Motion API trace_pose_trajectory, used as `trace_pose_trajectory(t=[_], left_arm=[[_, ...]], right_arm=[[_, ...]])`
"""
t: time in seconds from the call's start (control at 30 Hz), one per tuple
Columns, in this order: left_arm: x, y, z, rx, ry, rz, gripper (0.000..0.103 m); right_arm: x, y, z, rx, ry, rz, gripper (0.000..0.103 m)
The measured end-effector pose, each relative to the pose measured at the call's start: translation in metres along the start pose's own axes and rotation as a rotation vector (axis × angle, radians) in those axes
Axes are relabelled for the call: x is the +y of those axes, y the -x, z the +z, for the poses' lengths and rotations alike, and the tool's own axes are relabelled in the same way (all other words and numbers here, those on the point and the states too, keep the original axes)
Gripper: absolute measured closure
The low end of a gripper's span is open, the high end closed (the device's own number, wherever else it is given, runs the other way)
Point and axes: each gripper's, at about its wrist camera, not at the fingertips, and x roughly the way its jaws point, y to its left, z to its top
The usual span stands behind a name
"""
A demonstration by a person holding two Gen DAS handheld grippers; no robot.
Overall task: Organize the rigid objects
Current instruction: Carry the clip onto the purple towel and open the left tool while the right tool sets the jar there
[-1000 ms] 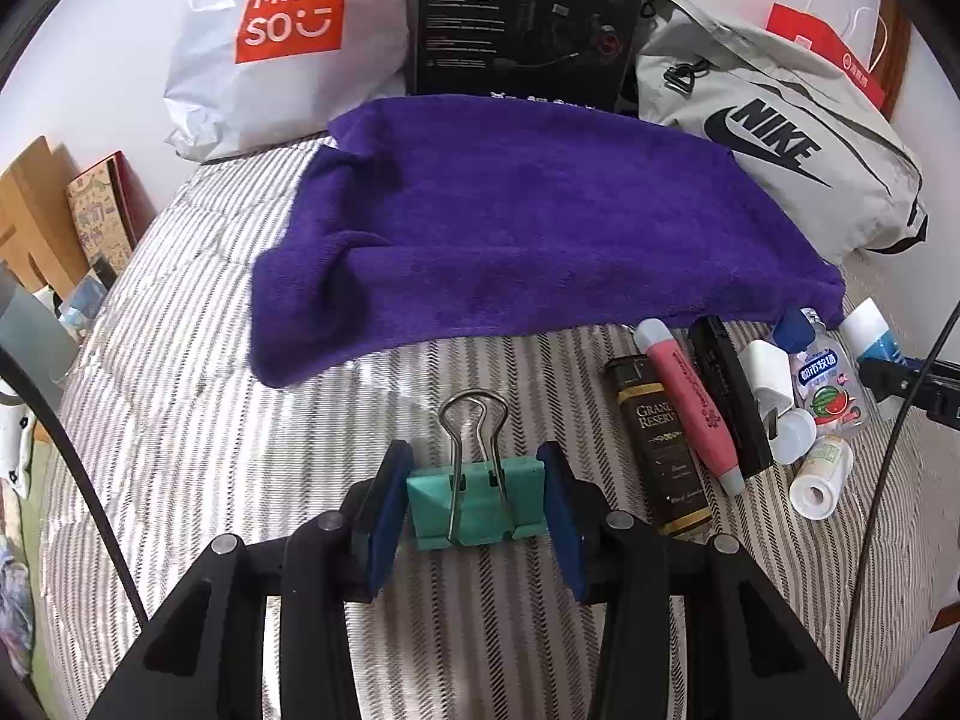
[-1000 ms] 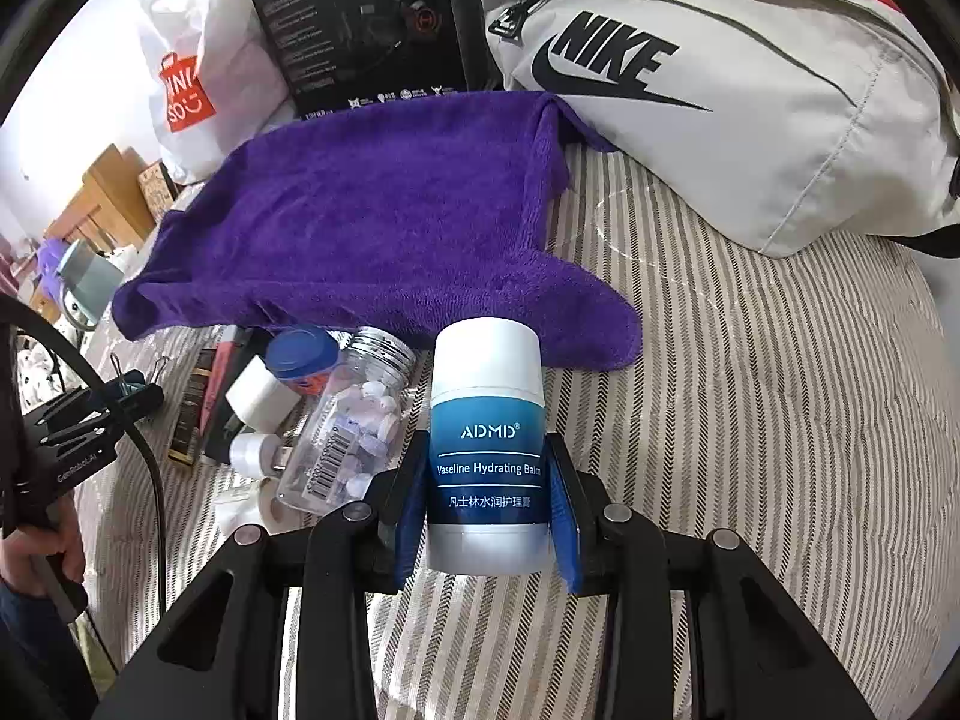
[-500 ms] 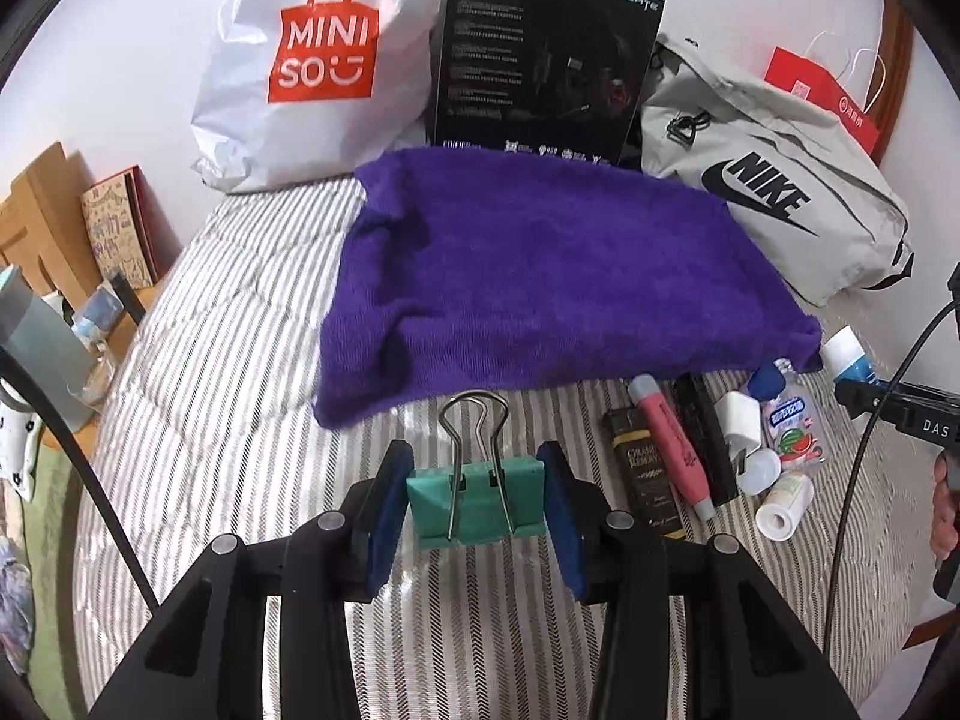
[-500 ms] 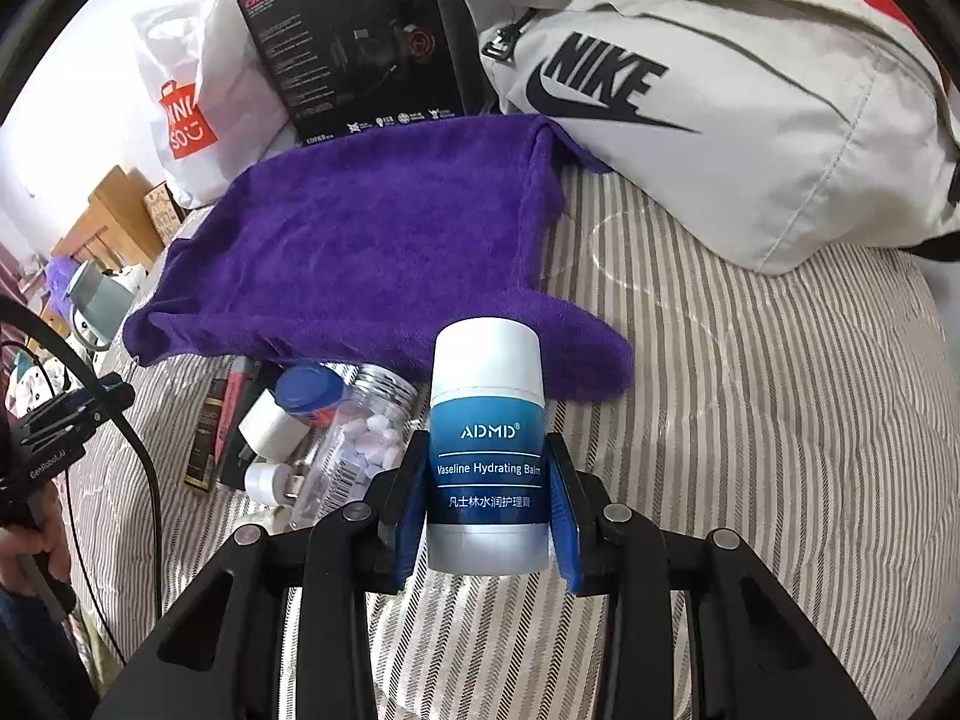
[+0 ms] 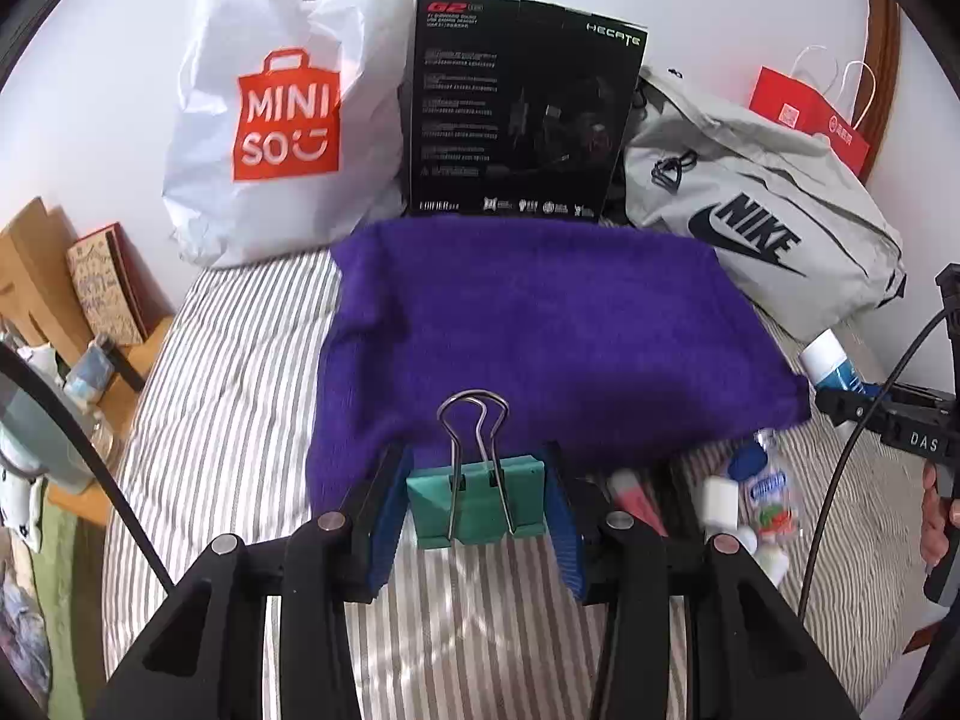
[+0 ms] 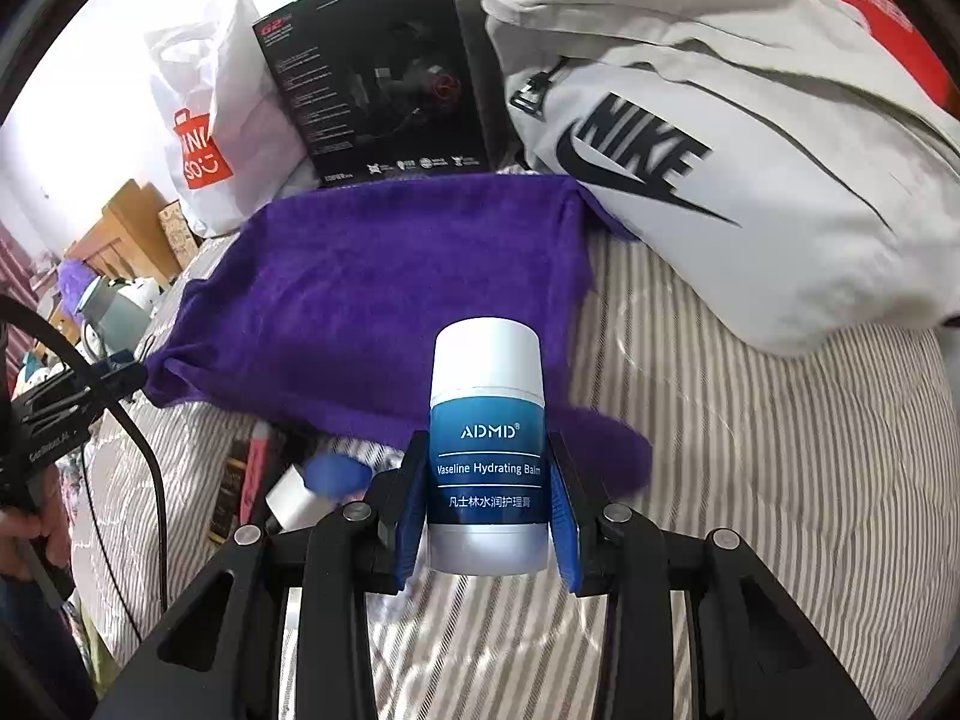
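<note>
My left gripper is shut on a teal binder clip whose wire handles stick up, held above the striped bed near the front edge of a purple towel. My right gripper is shut on an upright blue and white Vaseline balm stick, over the towel's near right corner. Left on the bed is a row of small items: a pink tube, a blue-capped pill bottle, white caps. In the right wrist view they are partly hidden behind the gripper.
Along the wall stand a white Miniso bag, a black Hecate box, a grey Nike bag and a red paper bag. A wooden bedside stand with clutter is at the left. A hand holds the other gripper at right.
Both grippers have risen and drawn back from the bed, each keeping its object. The row of small items now lies lower and nearer the fingers in both views.
</note>
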Motion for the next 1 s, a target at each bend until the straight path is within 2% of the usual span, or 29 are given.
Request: trace_pose_trajectory(t=[0.2, 0.53, 0.77, 1.0], left_arm=[[-0.001, -0.024, 0.034, 0.005, -0.006, -0.031, 0.062], [-0.005, -0.082, 0.09, 0.021, -0.01, -0.054, 0.062], [-0.002, -0.127, 0.107, 0.059, 0.015, -0.056, 0.062], [-0.005, -0.159, 0.112, 0.117, -0.005, -0.029, 0.062]], right_arm=[[0.008, -0.018, 0.028, 0.0, 0.019, 0.003, 0.067], [0.024, -0.073, 0.082, 0.028, 0.06, 0.014, 0.067], [0.025, -0.111, 0.099, 0.068, 0.071, 0.011, 0.067], [0.024, -0.134, 0.109, 0.104, 0.089, -0.019, 0.067]])
